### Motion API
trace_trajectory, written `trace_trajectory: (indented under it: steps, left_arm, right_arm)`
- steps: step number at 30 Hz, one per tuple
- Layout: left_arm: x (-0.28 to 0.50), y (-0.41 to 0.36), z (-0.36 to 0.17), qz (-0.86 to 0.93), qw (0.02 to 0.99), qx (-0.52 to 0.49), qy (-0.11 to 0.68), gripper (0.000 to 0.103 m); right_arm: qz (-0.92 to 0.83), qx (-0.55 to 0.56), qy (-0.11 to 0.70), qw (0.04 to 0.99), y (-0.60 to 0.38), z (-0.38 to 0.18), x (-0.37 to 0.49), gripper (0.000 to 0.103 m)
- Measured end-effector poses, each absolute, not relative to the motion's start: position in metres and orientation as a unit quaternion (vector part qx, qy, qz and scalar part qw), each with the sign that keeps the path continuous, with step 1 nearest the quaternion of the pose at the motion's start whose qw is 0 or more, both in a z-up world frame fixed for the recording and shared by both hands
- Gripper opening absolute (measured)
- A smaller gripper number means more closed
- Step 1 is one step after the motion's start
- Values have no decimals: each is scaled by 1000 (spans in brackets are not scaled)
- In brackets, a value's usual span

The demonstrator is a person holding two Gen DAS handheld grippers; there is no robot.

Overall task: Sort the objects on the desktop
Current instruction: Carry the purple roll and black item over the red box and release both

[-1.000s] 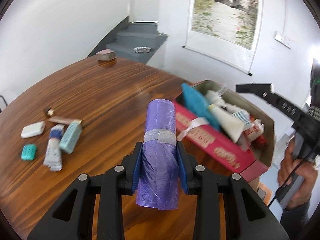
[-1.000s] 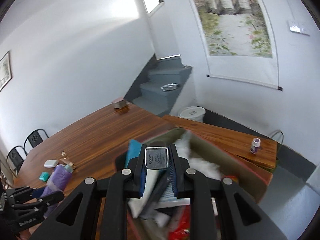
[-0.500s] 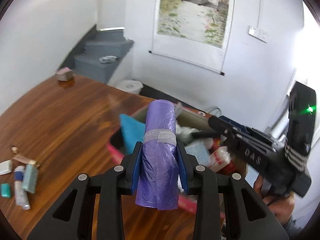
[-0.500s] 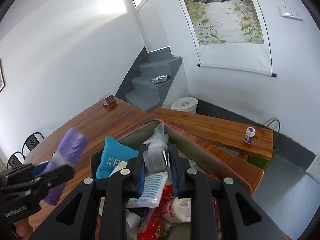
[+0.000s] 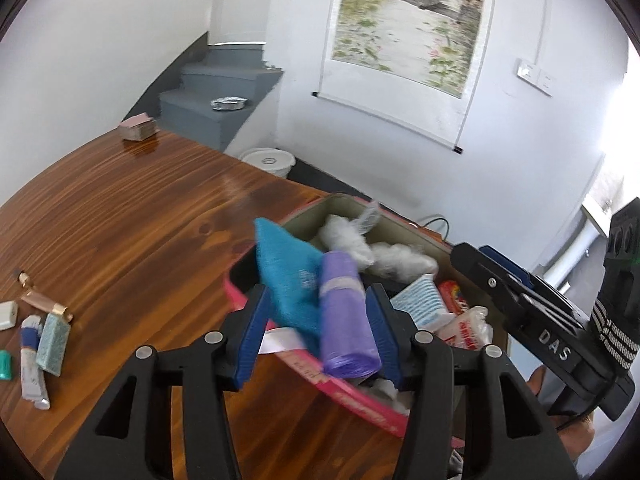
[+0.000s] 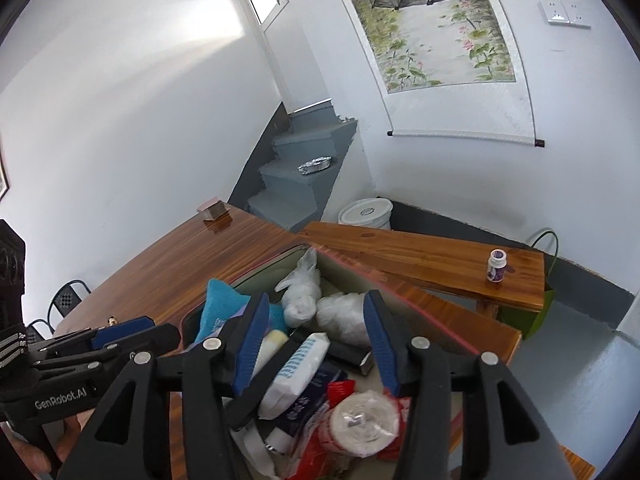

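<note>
Two tongs hang over the pink box [image 5: 352, 396], both released, and both have just been opening. Left tongs [image 5: 316, 332]: the jaws stand apart with the purple roll [image 5: 344, 312] lying between them, a clear gap on its left side and only a sliver on its right, so the pads no longer press it. The roll looks blurred and rests tilted on the box's contents, its near end by the box's front wall, its far end leaning on the blue cloth [image 5: 288, 272], which sits just ahead and left of these tongs. Ahead of them, deeper in the box, lie white plastic bundles [image 5: 348, 236]; to their right, a striped white pack [image 5: 420, 300].

Right tongs [image 6: 316, 344]: the jaws stand wide, nothing clasped. Below the gap between them lie the striped pack [image 6: 296, 372], a dark cylinder [image 6: 348, 354] and a white tape roll [image 6: 364, 420] on red wrapping. The left tongs' black body juts in from their left, beside the box.

Well to the left of the left tongs, on the wooden table [image 5: 132, 232], small things lie in a cluster: a tube [image 5: 32, 364], a teal bar [image 5: 52, 340], a white case [image 5: 8, 314]. Far ahead sits a small box [image 5: 138, 128] at the table's edge
</note>
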State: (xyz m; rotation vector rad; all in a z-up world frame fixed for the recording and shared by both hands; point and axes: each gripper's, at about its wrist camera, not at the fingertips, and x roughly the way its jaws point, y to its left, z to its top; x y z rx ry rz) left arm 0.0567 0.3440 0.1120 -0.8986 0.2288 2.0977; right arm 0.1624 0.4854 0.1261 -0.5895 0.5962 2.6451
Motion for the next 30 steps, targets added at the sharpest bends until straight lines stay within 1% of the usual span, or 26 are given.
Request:
trace_trajectory:
  steps: [1, 3, 12, 22, 30]
  left_arm:
    - [55, 340, 112, 835, 408, -359, 88, 53]
    - [52, 333, 111, 836, 404, -361, 84, 53]
    - [45, 300, 113, 852, 377, -355, 74, 53]
    - [23, 244, 111, 876, 319, -358, 53, 53]
    - [-8, 181, 98, 893, 251, -373, 30, 53]
  right_arm:
    - [938, -209, 209, 181, 482, 126, 162, 65]
    - [940, -208, 204, 177, 475, 127, 160, 68]
    - [949, -208, 183, 152, 441, 133, 150, 78]
    - [955, -228, 157, 110, 395, 131, 128, 81]
    - [957, -245, 136, 80, 362, 126, 113, 81]
